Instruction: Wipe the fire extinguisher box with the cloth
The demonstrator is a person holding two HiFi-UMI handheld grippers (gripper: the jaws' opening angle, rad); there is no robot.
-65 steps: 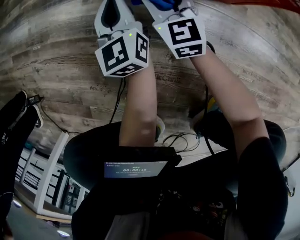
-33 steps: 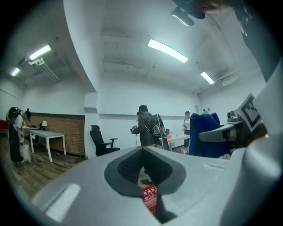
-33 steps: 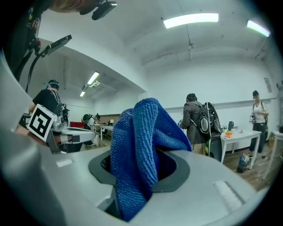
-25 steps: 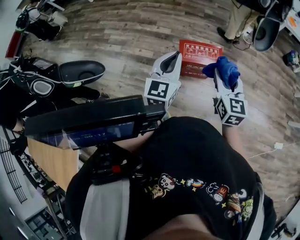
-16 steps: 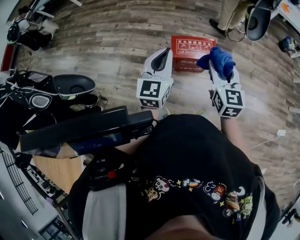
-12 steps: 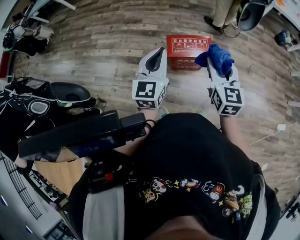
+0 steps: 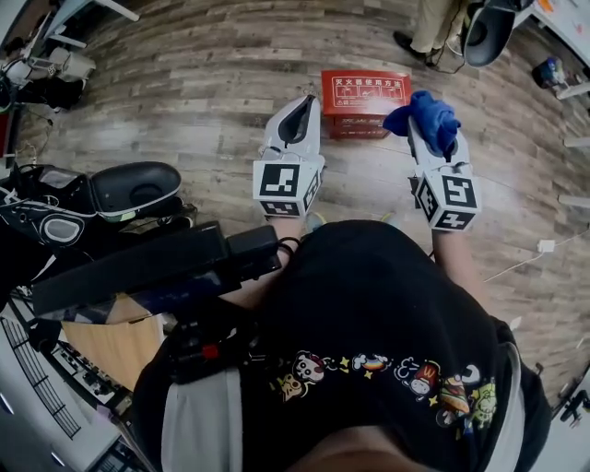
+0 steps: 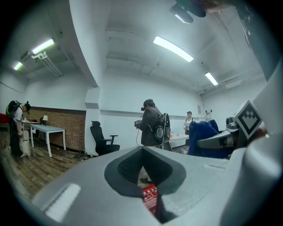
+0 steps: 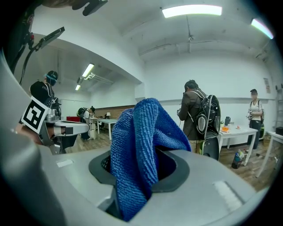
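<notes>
The red fire extinguisher box lies flat on the wooden floor, ahead of both grippers, with white print on its lid. My left gripper is held above the floor just left of the box, shut with nothing in it. A sliver of the red box shows past the left gripper. My right gripper hovers at the box's right end, shut on a bunched blue cloth. In the right gripper view the blue cloth stands up out of the right gripper. Neither gripper touches the box.
A black scooter seat and gear lie on the floor at left. A person's legs and an office chair are beyond the box. A white cable lies at right. A dark screen sits at my chest. A person with a backpack stands farther off.
The head view has swung from the floor at my feet to the box. Over the last second both grippers stayed side by side before the box, the cloth still held.
</notes>
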